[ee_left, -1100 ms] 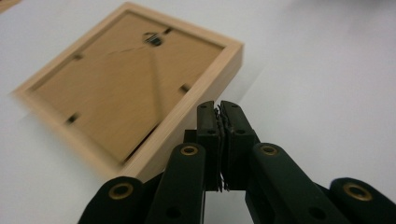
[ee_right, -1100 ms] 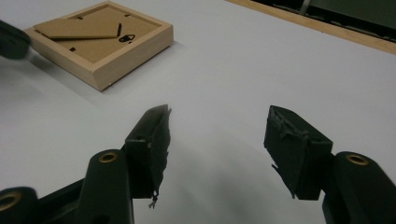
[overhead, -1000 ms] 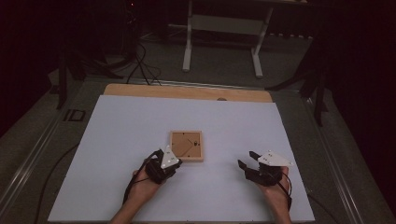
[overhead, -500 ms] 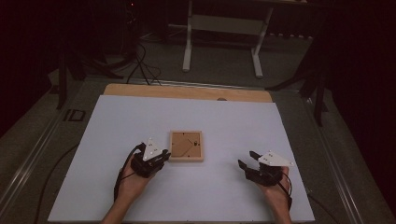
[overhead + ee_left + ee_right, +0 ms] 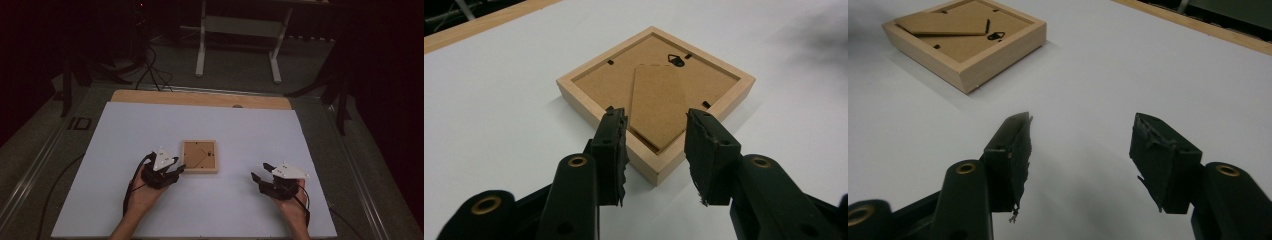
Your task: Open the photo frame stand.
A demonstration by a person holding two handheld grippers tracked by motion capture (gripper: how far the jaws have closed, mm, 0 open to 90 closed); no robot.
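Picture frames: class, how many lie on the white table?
1: the picture frame lies face down mid-table, one corner in front of the open left tongs. None seems hidden.

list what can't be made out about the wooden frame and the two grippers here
- Front of the wooden frame: it lies back up on the table, so any glass or picture is hidden underneath.
- Whether the left gripper touches the frame's near corner: its fingers cover the contact spot; the high view is too small.
- Small clips along the backing board: too small in both gripper views.
- Right gripper: body cut off by the bottom edge.

Black left gripper (image 5: 655, 150), jaws parted, at near corner of face-down square light-wood picture frame (image 5: 589, 95); white table (image 5: 489, 125).
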